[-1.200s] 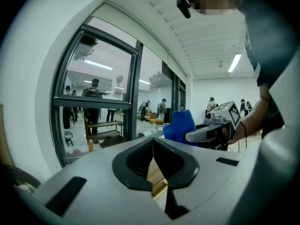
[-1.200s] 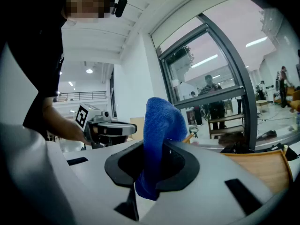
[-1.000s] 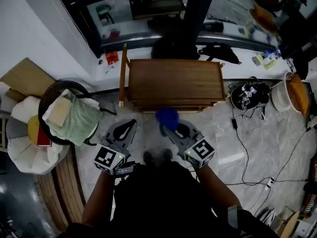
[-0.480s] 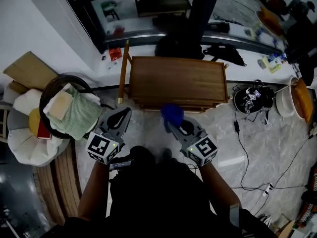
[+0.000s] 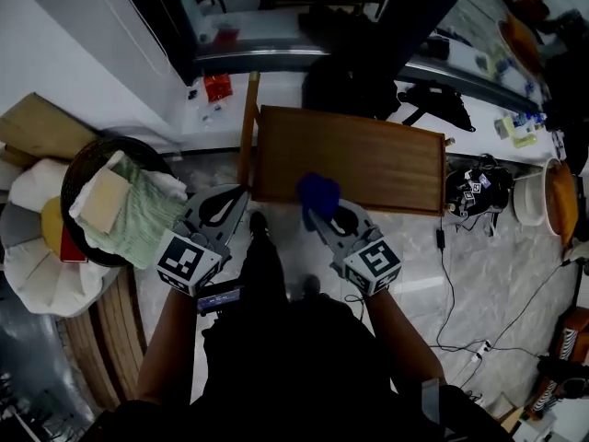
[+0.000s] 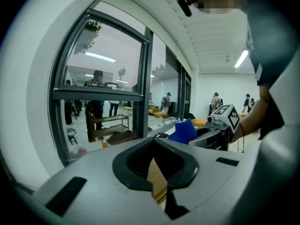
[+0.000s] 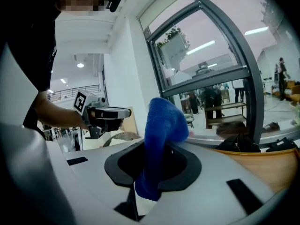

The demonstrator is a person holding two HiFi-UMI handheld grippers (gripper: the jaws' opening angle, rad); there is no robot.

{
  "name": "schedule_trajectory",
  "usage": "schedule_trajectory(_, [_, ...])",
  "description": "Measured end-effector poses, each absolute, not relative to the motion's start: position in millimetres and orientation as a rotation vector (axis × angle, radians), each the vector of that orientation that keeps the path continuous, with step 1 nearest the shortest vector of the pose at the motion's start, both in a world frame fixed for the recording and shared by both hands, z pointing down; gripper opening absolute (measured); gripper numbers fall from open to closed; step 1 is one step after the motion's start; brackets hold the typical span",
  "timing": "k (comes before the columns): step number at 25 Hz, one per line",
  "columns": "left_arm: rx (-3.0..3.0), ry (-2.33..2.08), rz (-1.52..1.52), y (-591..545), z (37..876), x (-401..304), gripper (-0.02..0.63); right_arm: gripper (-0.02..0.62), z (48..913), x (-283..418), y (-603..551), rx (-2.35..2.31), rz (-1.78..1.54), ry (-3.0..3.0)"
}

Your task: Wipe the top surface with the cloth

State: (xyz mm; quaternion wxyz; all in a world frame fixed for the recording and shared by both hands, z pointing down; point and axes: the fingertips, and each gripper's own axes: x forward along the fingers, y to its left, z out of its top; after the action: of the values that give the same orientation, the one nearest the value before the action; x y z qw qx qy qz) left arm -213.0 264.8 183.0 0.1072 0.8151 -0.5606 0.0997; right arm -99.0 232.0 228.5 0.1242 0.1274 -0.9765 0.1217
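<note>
Pale marble floor (image 5: 488, 274) underfoot, cables (image 5: 440, 239) snaking across its right side. A wooden table (image 5: 368, 159) stands against a dark-framed window (image 6: 103, 74), with white wall (image 5: 83, 53) to the left. A round basket (image 5: 67, 187) of folded linens sits by that wall. Strip lights (image 6: 242, 58) glow on the white ceiling.

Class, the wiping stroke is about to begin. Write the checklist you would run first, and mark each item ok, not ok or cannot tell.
1. Cloth clamped in the right gripper: ok.
2. Cloth pressed on the table top: not ok, its free end stands up in the air.
3. Table top bare of objects: ok.
4. Left gripper out of the wiping path: ok, beside the near left corner, jaws together, empty.
5. Cloth clean or damp: cannot tell.
</note>
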Motion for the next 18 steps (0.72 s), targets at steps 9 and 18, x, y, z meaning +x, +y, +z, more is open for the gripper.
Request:
schedule_trajectory(9, [2.398, -1.445, 0.320, 165, 219, -306, 0.012, 0.071, 258, -226, 133, 0.432, 0.288, -2.685])
schedule_trajectory(18, [2.292, -1.339, 0.454, 97, 274, -346, 0.012, 0.071, 324, -278, 55, 0.441, 0.185, -2.556])
